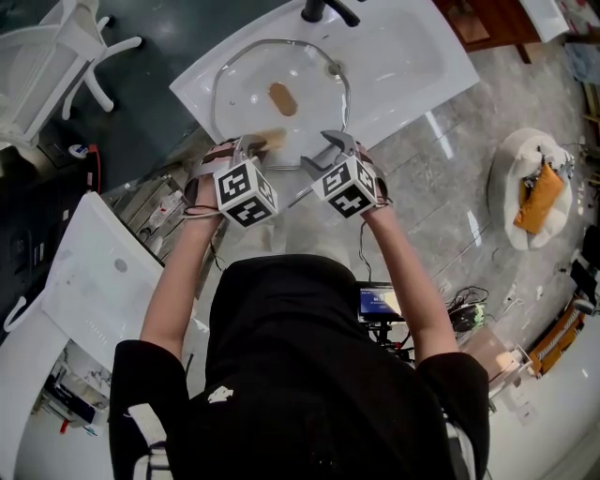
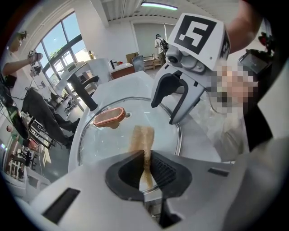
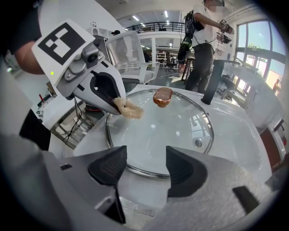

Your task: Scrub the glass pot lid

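The round glass pot lid [image 1: 248, 94] lies flat on a white basin top [image 1: 412, 56], its brown handle [image 1: 282, 98] at the centre. My left gripper [image 1: 255, 143] is shut on a tan scrub cloth [image 1: 272, 138] at the lid's near rim. In the left gripper view the cloth [image 2: 142, 135] sticks out from between the jaws onto the glass [image 2: 108, 144]. My right gripper [image 1: 330, 148] stands open beside it, over the same rim, holding nothing. In the right gripper view the lid [image 3: 171, 131] lies ahead of the open jaws, with the cloth [image 3: 129, 109] at its left.
A black faucet [image 1: 323, 9] stands at the far edge of the basin top. A white chair [image 1: 66, 47] is at the far left, and a second white basin [image 1: 94, 281] at the near left. A white cushion with an orange item [image 1: 536, 197] lies on the floor at the right. A person [image 3: 198, 40] stands beyond.
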